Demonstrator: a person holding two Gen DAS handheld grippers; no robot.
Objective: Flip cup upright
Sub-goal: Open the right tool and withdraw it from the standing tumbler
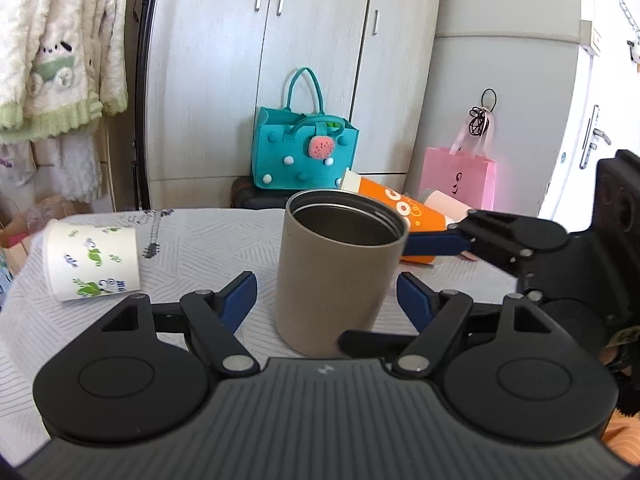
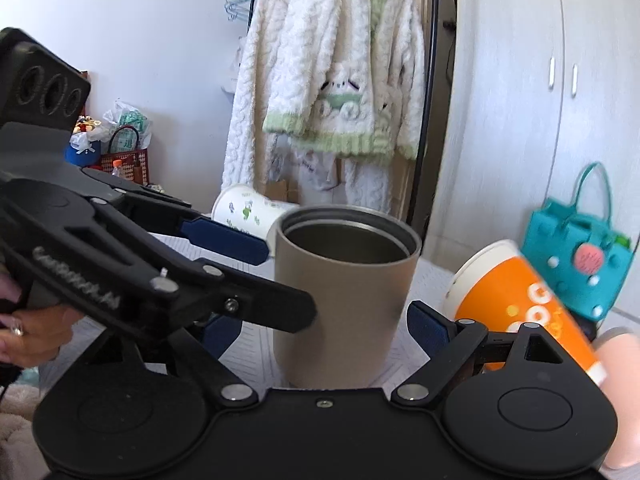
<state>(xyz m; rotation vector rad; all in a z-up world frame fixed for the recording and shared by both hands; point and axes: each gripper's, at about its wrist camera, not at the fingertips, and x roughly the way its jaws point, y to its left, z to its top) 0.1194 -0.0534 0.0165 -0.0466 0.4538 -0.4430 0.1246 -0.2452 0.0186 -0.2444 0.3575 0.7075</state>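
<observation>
Tan cup (image 1: 338, 268) stands upright on the table (image 1: 200, 240), mouth up, long axis vertical. It sits between the blue pads of both grippers.

Left gripper (image 1: 326, 300): jaws spread wide, pads clear of the cup wall on both sides, no contact. Cup is dead ahead, centred in the gap.

Right gripper (image 2: 324, 332): also spread wide, cup centred ahead, gaps visible on both sides. In the left view, one of its fingers (image 1: 436, 242) reaches in from the right near the cup rim, close but I can't tell if it's touching. In the right view the left gripper crosses in from the left, lower finger overlapping the cup wall; contact unclear.

My read: this cup is done, or just released. Neither gripper holds anything.

Remaining cups on their sides:
- white cup (image 1: 94, 260) with green print, far left, nearer the left gripper
- orange cup (image 2: 524, 304), right of the tan cup, nearer the right gripper
- pink cup (image 2: 618, 396) past it, partly hidden

Both grippers need to back straight off, since a sideways swing risks knocking the tan cup.
</observation>
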